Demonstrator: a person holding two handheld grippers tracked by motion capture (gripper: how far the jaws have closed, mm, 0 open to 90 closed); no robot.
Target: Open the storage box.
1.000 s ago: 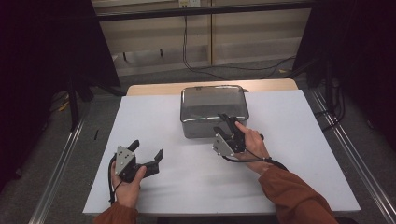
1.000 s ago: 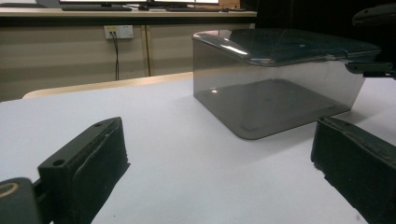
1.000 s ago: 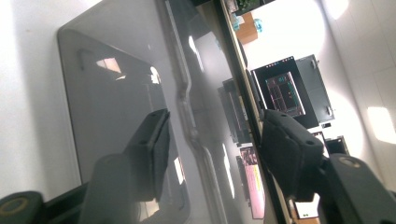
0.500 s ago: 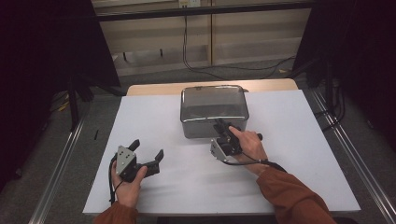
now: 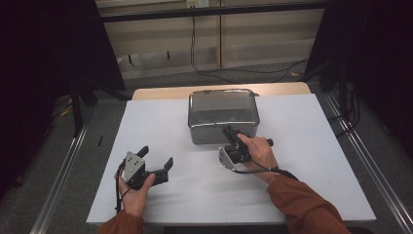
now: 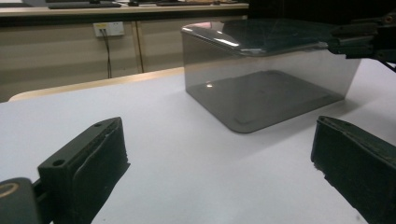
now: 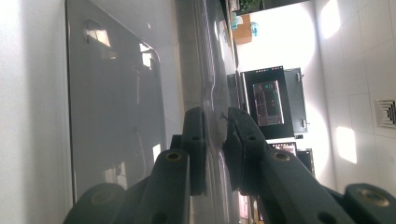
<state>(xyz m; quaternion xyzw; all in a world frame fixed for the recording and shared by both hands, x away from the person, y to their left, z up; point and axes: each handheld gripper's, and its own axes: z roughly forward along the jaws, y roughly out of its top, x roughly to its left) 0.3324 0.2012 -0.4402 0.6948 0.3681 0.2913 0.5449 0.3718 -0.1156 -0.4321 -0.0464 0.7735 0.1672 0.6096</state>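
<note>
Left tongs cut off by bottom edge; metal box interior hidden; background glare-washed.

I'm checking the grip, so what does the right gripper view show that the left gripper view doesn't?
Right gripper view: the right gripper has just closed on the rim of the metal pan, one pad on each side of the thin edge. Left gripper view: the left gripper open with nothing between its jaws, over the white table, and a wall socket behind. Both views show the shiny pan.
</note>
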